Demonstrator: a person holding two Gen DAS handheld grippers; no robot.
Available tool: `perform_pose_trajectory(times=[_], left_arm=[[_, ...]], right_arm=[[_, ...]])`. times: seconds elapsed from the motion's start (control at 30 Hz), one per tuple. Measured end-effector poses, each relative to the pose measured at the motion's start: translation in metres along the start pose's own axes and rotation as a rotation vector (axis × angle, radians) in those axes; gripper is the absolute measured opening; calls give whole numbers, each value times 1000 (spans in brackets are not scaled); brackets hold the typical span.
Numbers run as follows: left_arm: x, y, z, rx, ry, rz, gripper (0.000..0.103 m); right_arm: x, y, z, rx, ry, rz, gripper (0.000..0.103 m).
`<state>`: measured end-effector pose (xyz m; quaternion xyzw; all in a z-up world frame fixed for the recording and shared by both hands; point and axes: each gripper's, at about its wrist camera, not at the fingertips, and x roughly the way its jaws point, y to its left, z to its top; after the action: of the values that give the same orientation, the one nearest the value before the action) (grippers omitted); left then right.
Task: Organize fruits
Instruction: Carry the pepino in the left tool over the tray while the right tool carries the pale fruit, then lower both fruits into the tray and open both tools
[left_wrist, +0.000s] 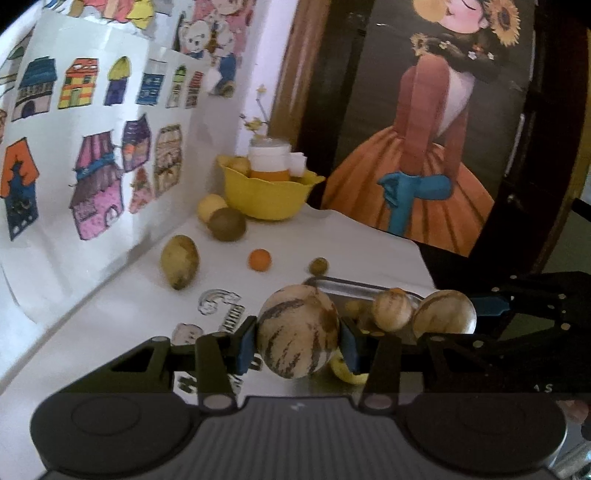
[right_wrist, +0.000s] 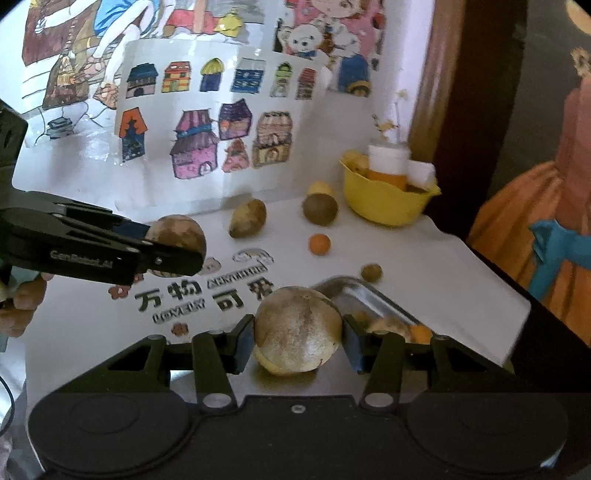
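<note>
While each gripper's jaws clamp one striped melon, the metal tray lies just ahead, nearer the right gripper than the left gripper.

**What the views left unclear**

The metal tray was largely hidden behind the pale round fruit, and its contents were blurred beyond naming. The bottle in the yellow bowl concealed what lay behind it. The printed table lettering was partly covered.
</note>
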<state>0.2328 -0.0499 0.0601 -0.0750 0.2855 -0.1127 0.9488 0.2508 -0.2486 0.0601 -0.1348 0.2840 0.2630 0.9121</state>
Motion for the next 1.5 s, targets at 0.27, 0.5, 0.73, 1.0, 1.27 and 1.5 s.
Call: perform_pose_trajectory(times=[0.27,0.5,0.73,1.0,1.27,1.5], left_arm=[[4,-25,-22,16,43,-36,50],[12,-37,-37,26,87,-52,50],[19,-44,-49,36,122,-54,50],[30,-46,-55,39,156,-58,50],[37,-44,-59,33,177,-55,50],[43,-42,-60,30,184,-50,50]], right_arm=[[-16,-13,-30,44,12,-34,52],[-16,-19,-54,74,27,-56,52],[-11,-25,-71,118,39,-59,52],[-3,-23,-79,112,44,-67,52],[7,-28,-81,130,43,-80,52],[20,-39,-80,157,33,-108,52]])
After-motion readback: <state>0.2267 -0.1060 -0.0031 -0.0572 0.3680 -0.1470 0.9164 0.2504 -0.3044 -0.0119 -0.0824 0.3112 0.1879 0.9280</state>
